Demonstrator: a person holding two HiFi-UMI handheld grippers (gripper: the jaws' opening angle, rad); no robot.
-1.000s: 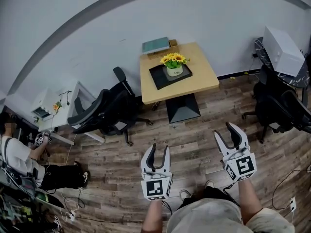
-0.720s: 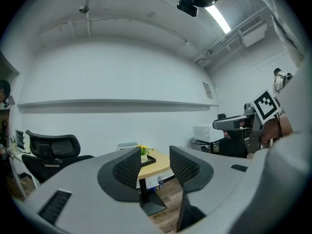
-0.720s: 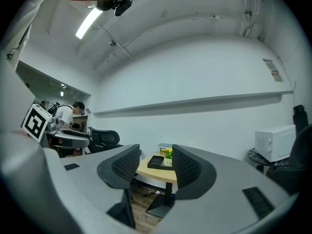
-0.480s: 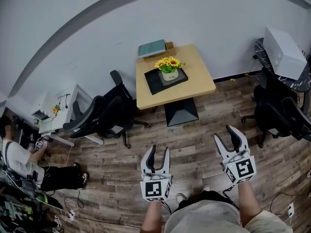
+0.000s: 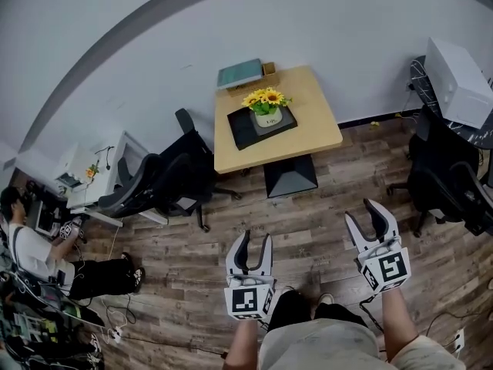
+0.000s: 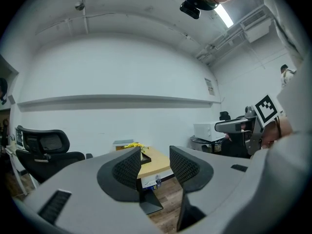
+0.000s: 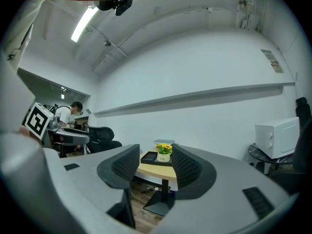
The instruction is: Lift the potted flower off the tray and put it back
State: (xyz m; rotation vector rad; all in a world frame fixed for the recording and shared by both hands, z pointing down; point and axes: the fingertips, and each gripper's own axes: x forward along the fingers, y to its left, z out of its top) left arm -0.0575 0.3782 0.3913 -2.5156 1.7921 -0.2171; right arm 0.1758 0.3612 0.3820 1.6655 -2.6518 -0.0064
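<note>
The potted flower (image 5: pixel 266 108) stands on the black tray (image 5: pixel 245 127) on the wooden worktop (image 5: pixel 312 106), at twelve o'clock in the head view and well apart from both grippers. The left gripper (image 5: pixel 255 242) at six o'clock and the right gripper (image 5: pixel 367 217) at four o'clock hang over the floor (image 5: pixel 308 222), fingers partly spread and holding nothing.

Open floor (image 5: pixel 308 214) runs ahead of the left gripper (image 5: pixel 255 239) and right gripper (image 5: pixel 368 216) to the table (image 5: pixel 316 122); a left chair (image 5: pixel 166 179) and right chair (image 5: pixel 443 179) flank that path.
</note>
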